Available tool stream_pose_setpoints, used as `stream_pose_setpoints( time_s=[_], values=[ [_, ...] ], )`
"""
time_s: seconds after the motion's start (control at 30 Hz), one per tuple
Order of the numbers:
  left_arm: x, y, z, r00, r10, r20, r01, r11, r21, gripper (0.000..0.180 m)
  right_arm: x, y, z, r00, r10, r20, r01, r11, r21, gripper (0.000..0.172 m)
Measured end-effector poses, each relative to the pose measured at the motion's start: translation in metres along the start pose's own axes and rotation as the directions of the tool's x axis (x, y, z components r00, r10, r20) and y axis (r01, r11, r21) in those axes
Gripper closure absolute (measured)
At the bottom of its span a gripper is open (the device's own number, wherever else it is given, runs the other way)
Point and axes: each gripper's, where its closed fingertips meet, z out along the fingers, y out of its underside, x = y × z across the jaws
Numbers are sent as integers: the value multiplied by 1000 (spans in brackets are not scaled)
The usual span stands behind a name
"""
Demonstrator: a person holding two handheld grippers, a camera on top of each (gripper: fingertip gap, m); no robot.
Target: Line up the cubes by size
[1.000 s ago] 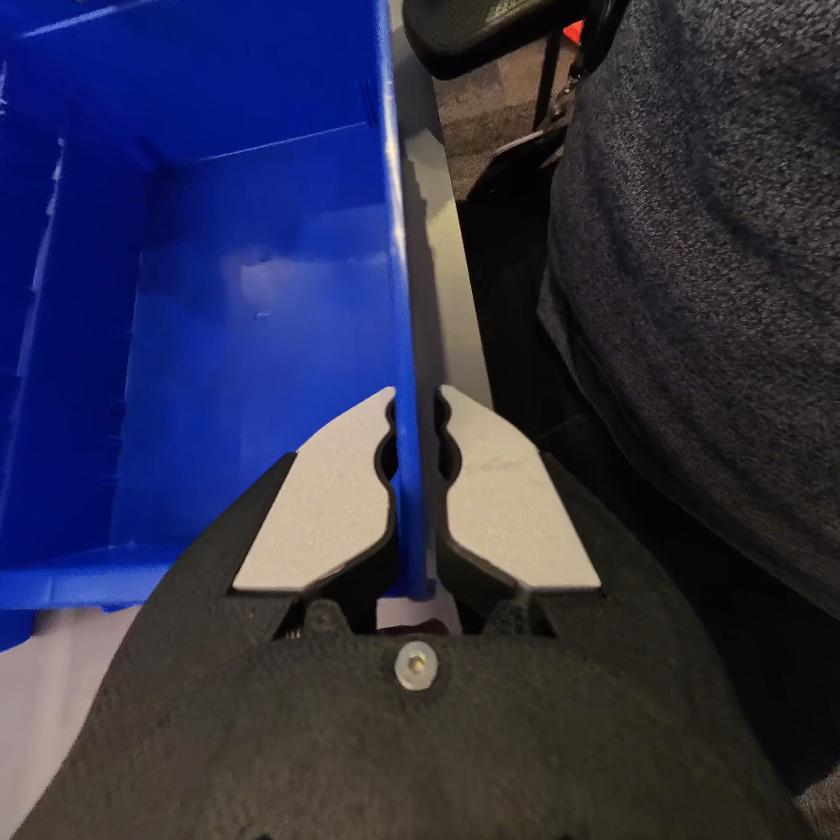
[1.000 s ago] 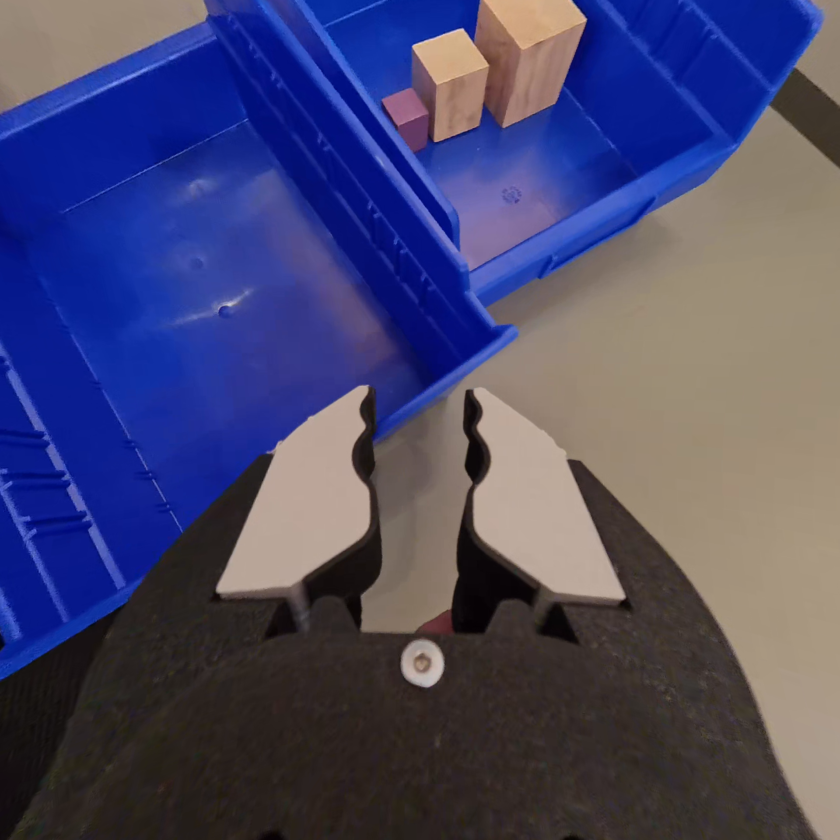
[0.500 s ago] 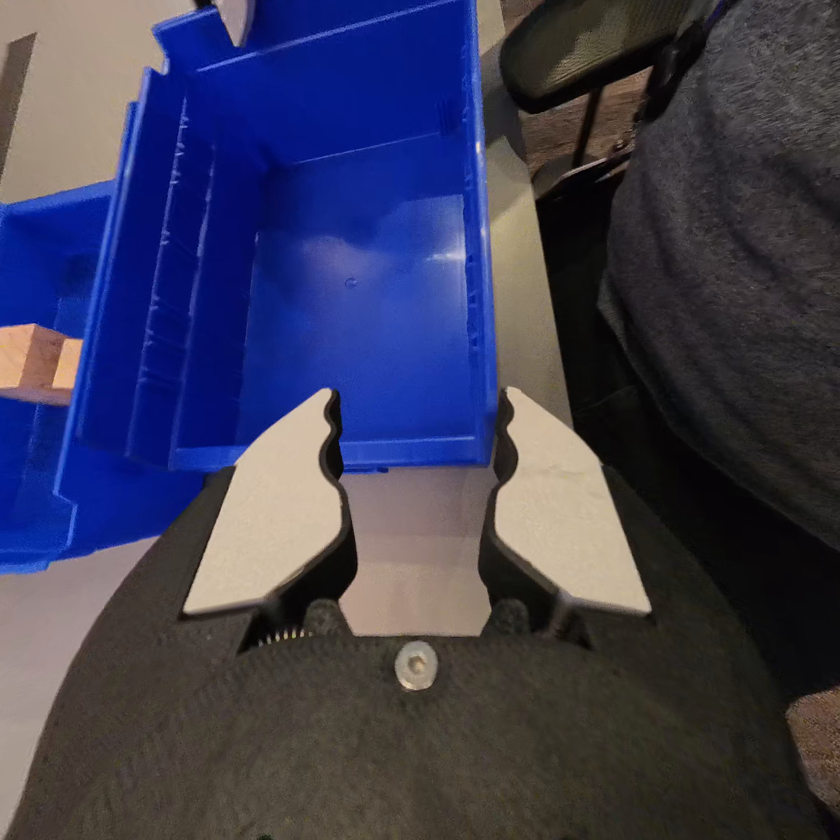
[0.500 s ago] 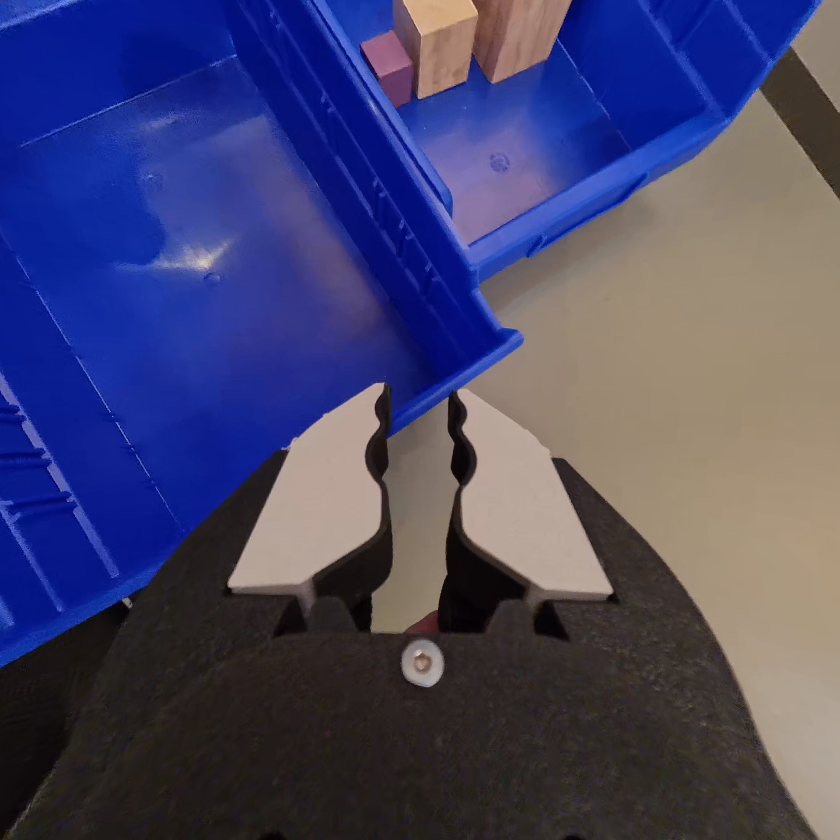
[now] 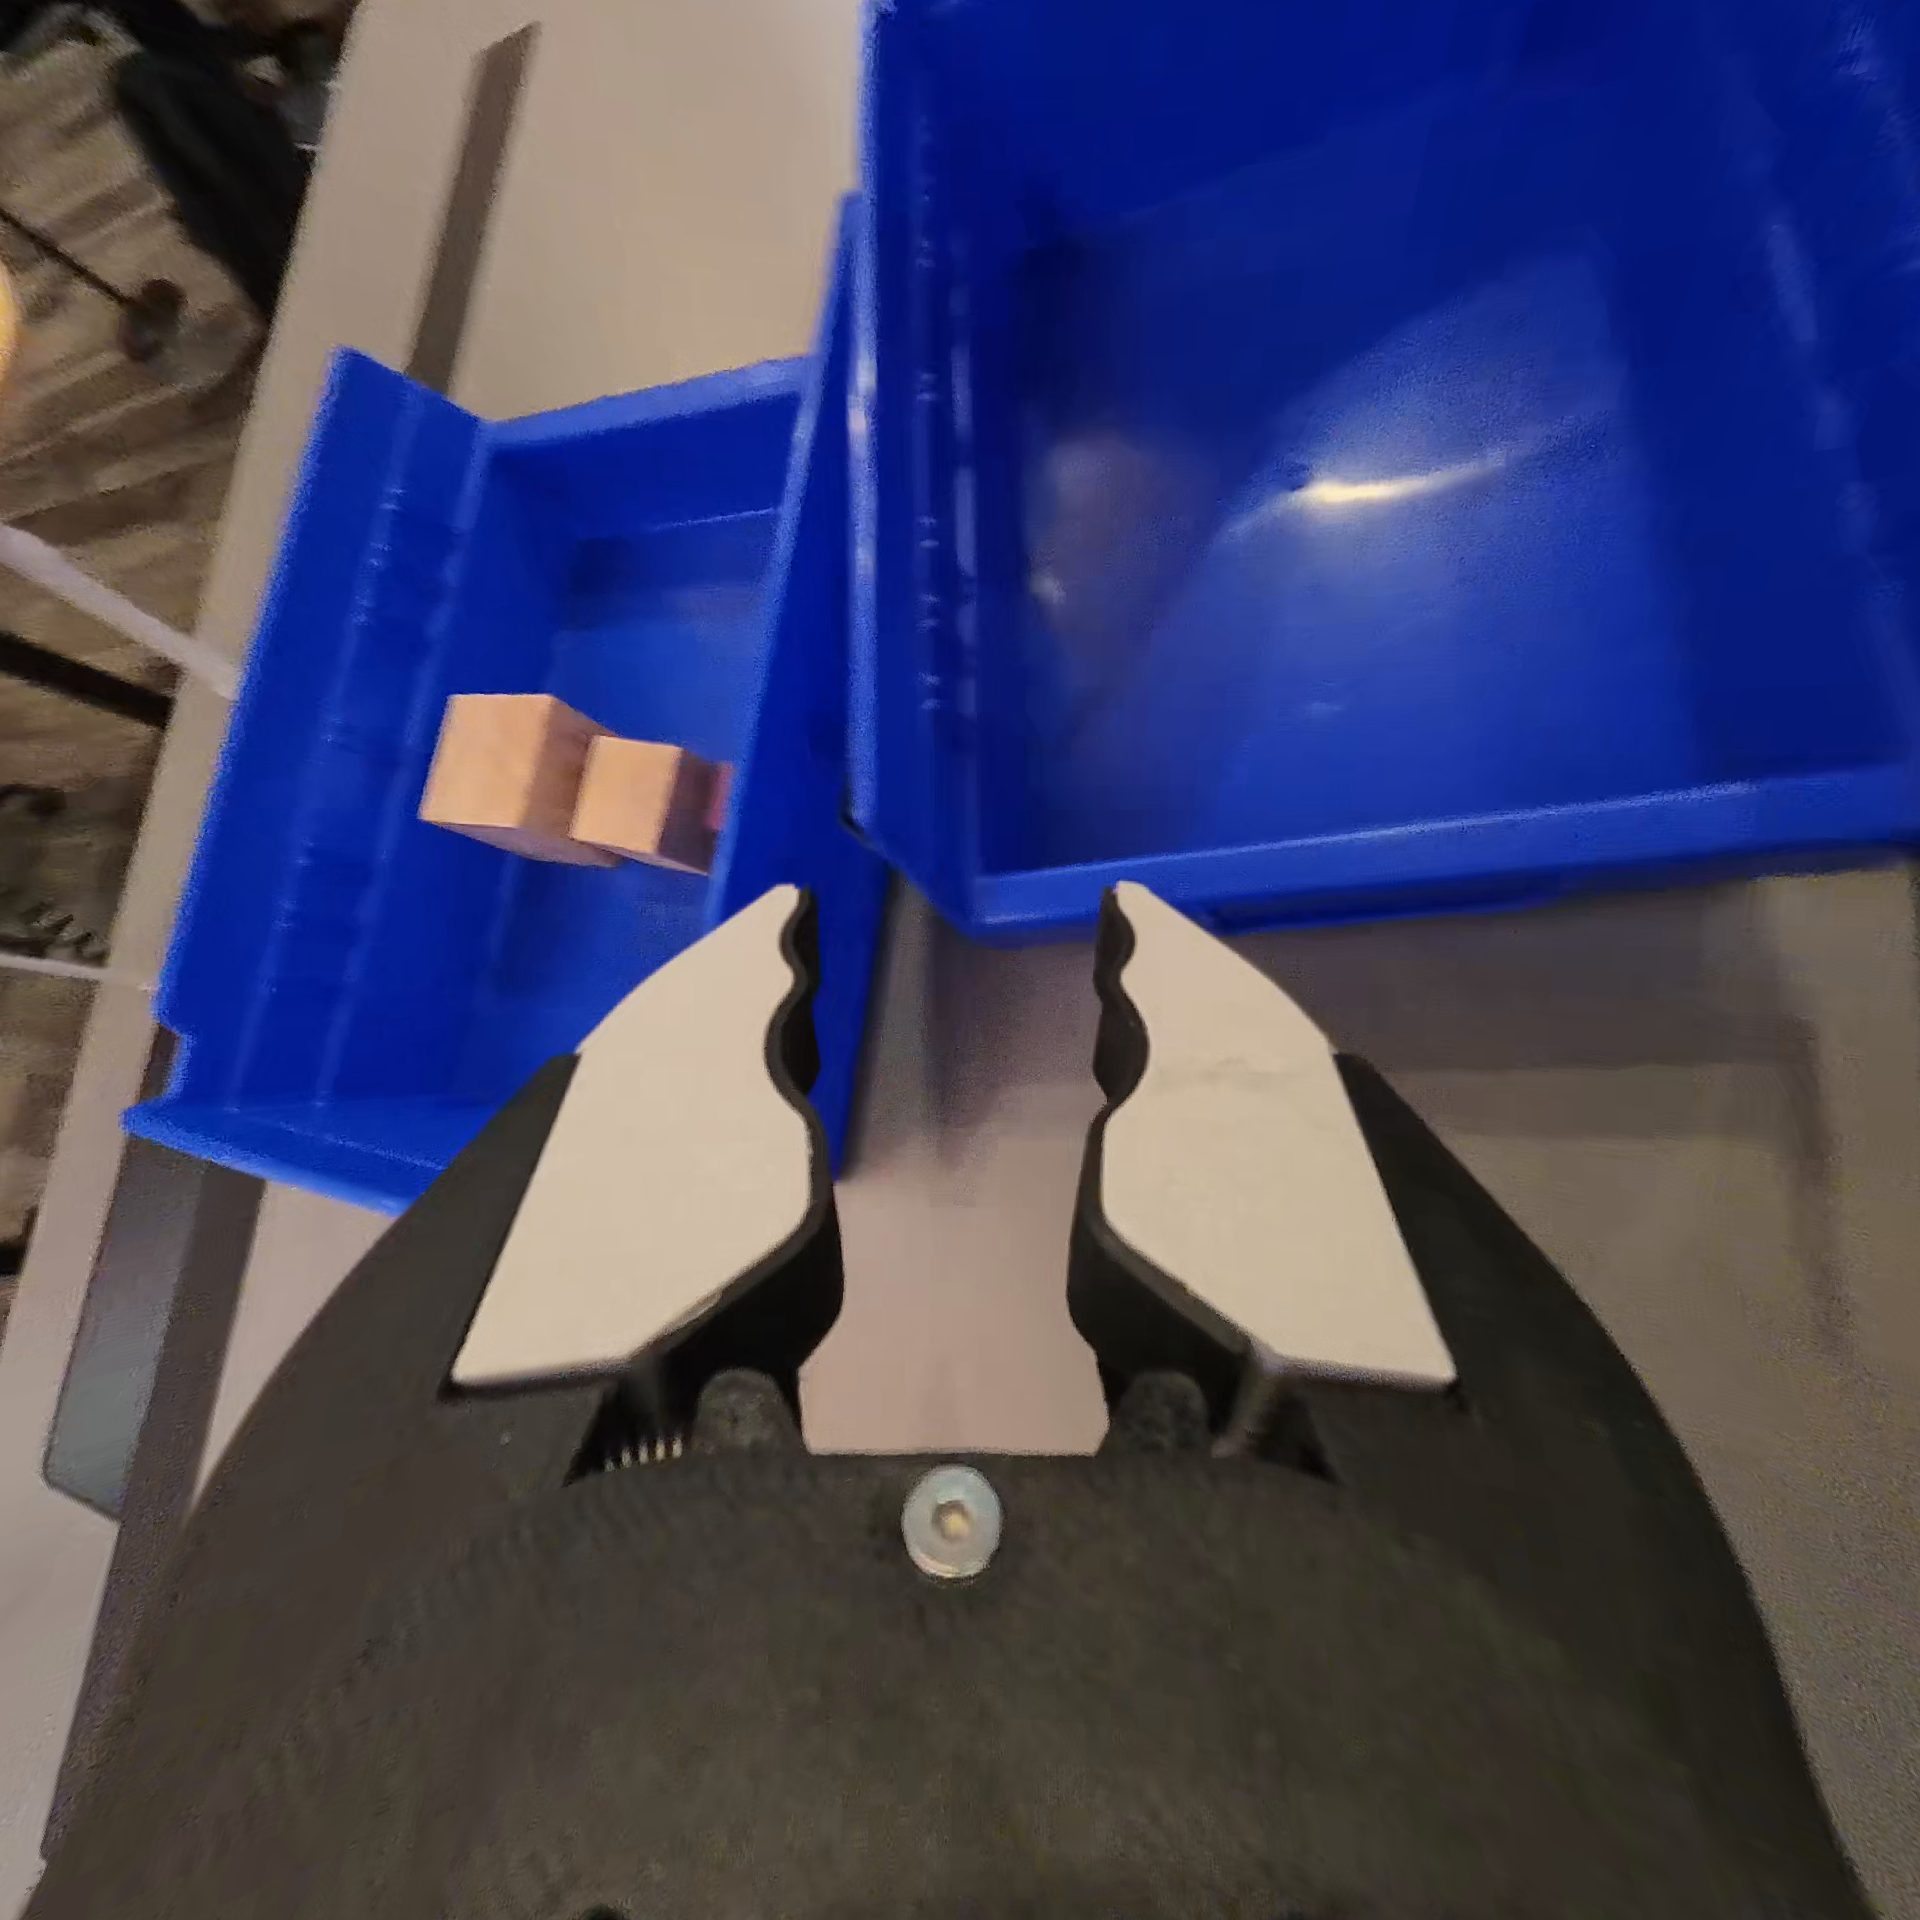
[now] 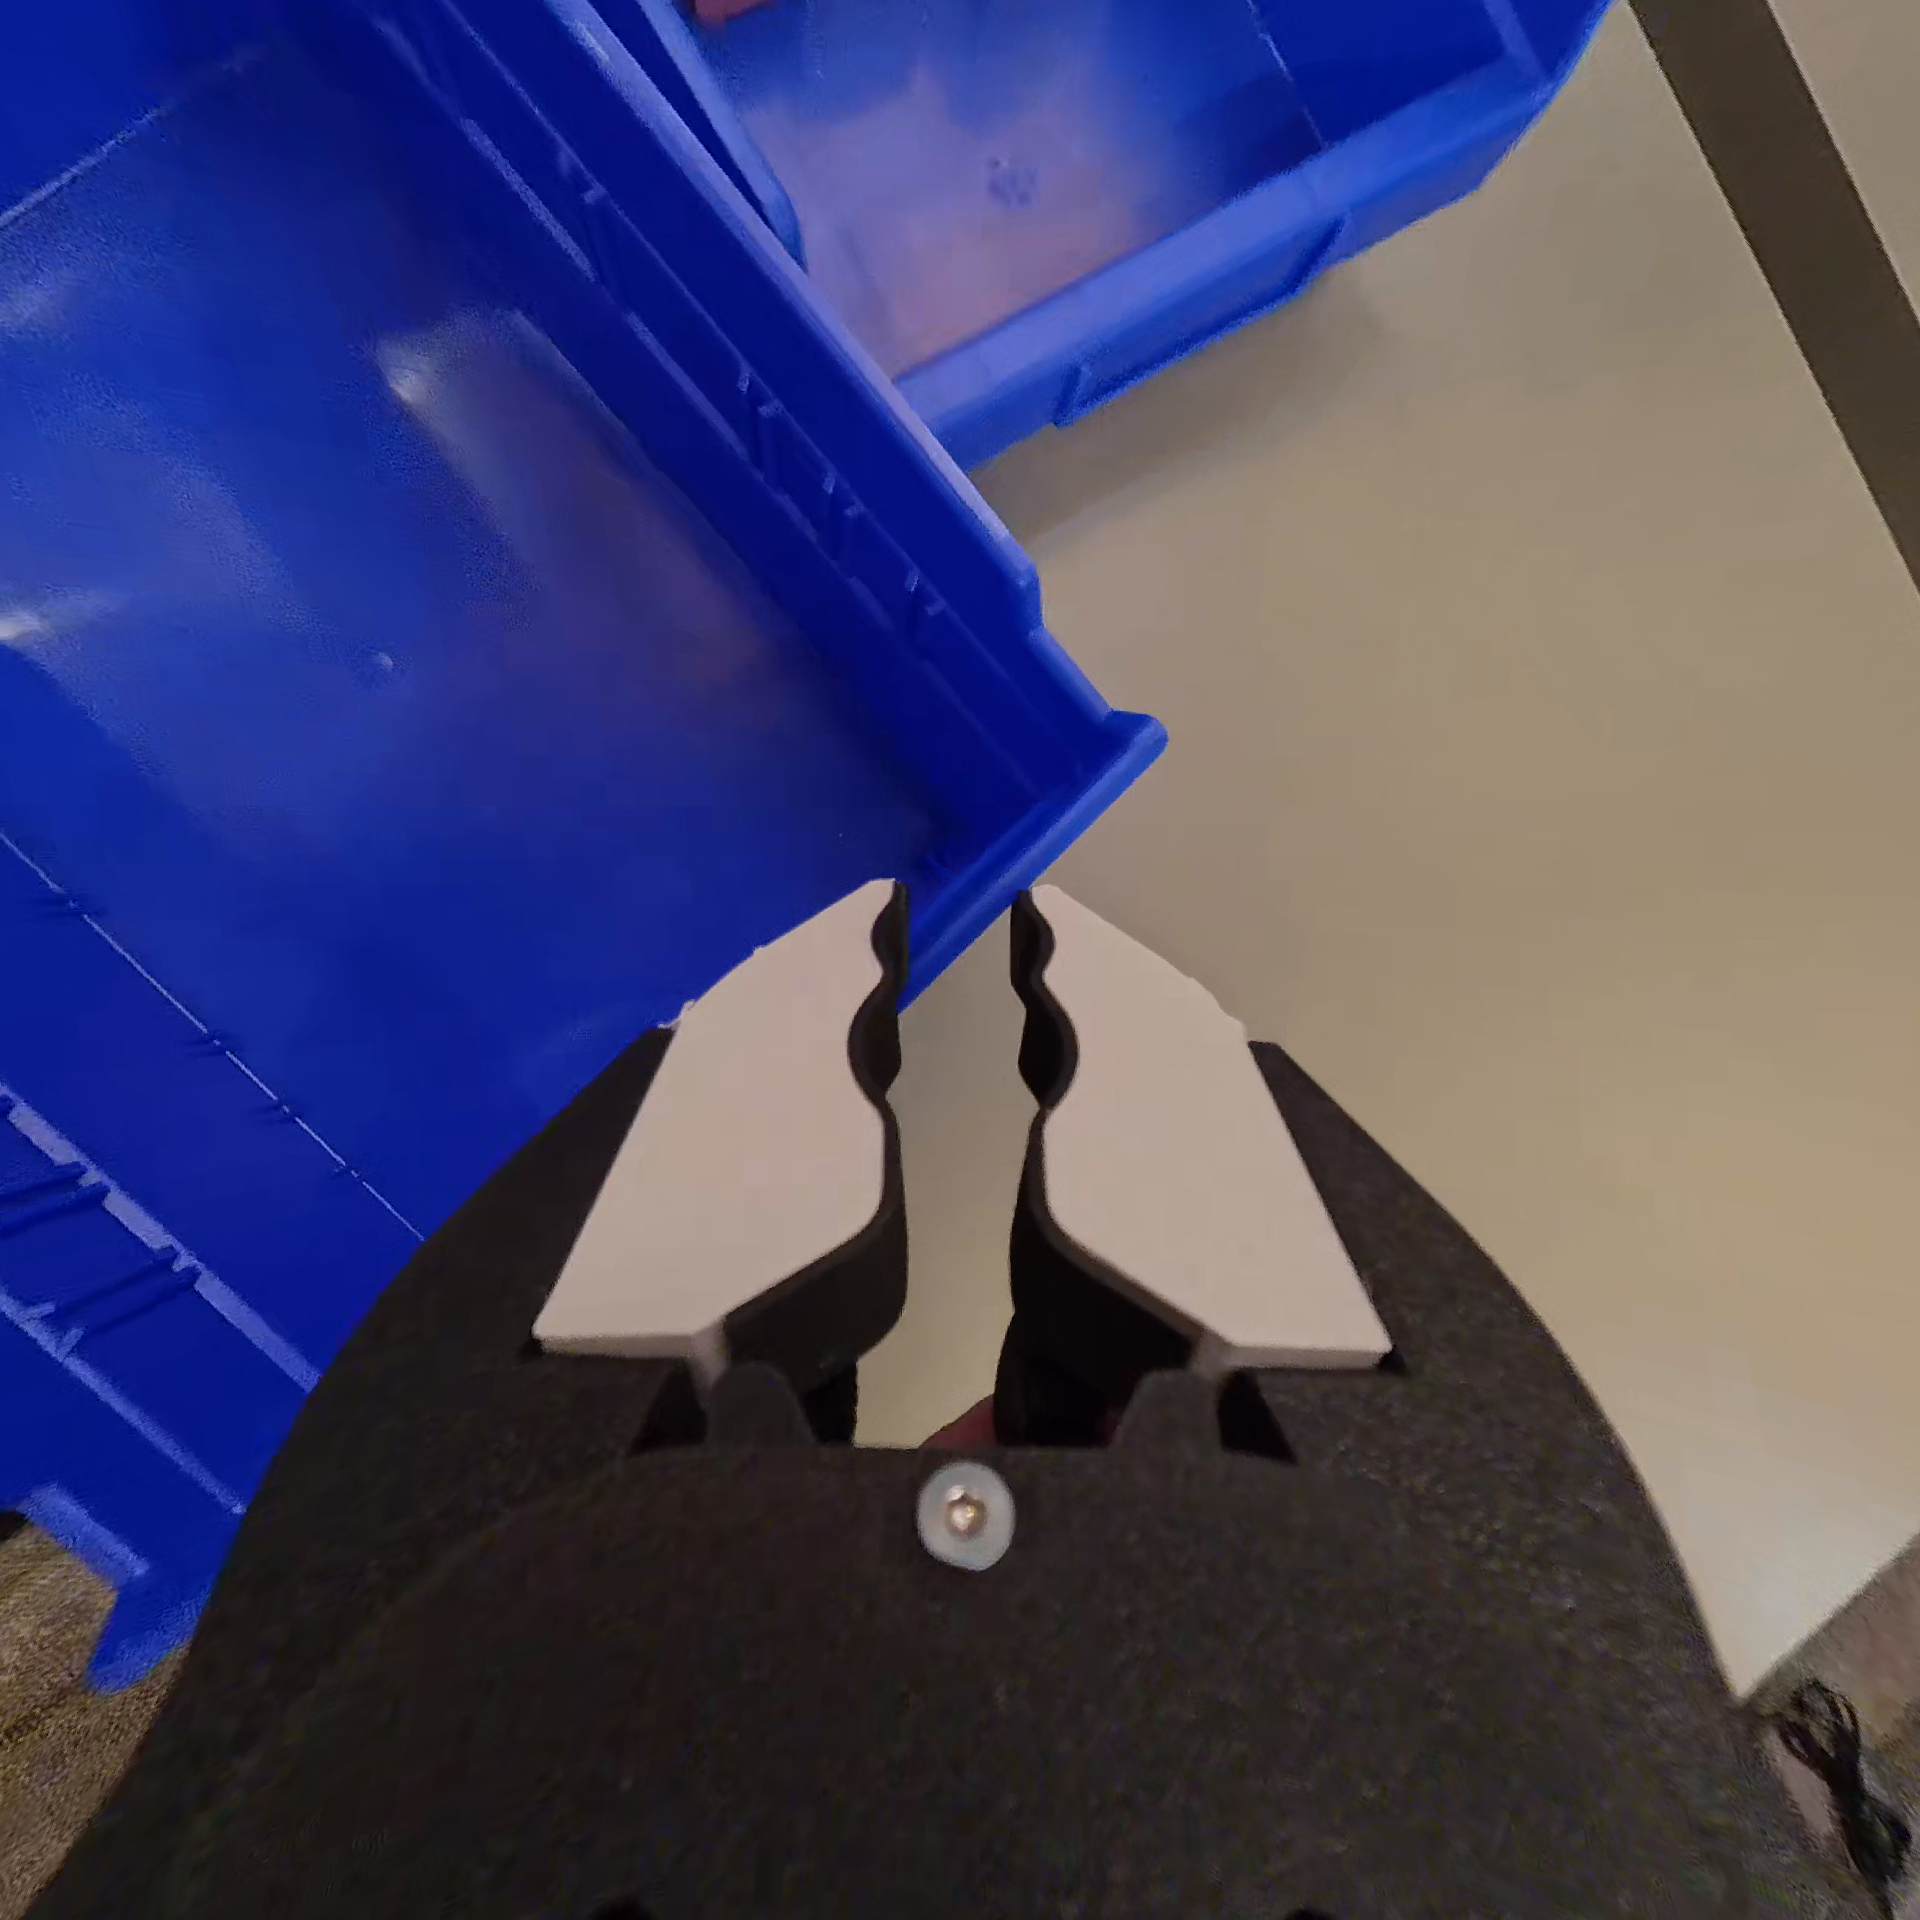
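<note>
Two blue bins stand side by side on the table. The small bin [image 5: 312, 727] holds a large wooden cube [image 5: 499, 774] touching a medium wooden cube [image 5: 644, 805] in a row; what lies beyond them is hidden by the bin wall. The large bin [image 5: 1455, 862] is empty. My left gripper [image 5: 956, 894] is open and empty, just in front of the gap between the bins. In the right wrist view my right gripper [image 6: 958, 894] is shut on the front rim of the large bin [image 6: 1039, 831] near its corner. The small bin [image 6: 1195, 260] is behind it.
The beige table [image 6: 1455, 831] lies to the right of the bins, with a dark strip [image 6: 1787, 208] at its far side. The large bin's near corner [image 6: 125, 1600] hangs over carpeted floor. Clutter [image 5: 83, 416] lies beyond the table's left edge. The tips of one gripper are about 30 centimeters away from the tips of the other.
My left gripper let go of the large bin's side wall, opened wide, pulled back and swung left. My right gripper's fingers closed in steadily onto the large bin's front rim.
</note>
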Motion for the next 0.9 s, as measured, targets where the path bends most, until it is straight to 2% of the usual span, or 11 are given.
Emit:
stream_pose_setpoints(
  time_s=[0.07,0.2,0.33,0.4,0.63,0.9],
  values=[
    [-17,-7,16,998,-32,55,32,999,11,133,9,6,-3,1000,-9,-16,9,1000,-22,154],
    [-46,-2,50,986,-38,161,51,995,-81,134,23,15,-6,999,-22,-24,21,999,-43,155],
    [-48,20,76,991,-8,136,39,973,-228,144,36,23,-8,998,-45,-52,40,996,-81,156],
    [-53,32,80,986,-8,166,55,958,-281,150,41,25,-9,997,-54,-58,48,994,-93,156],
    [-47,42,77,994,-57,91,81,955,-285,162,53,30,-10,994,-93,-57,87,990,-112,156],
    [-34,73,43,998,-35,-59,14,946,-324,170,74,35,-10,989,-140,-53,131,982,-135,156]
  ],
)
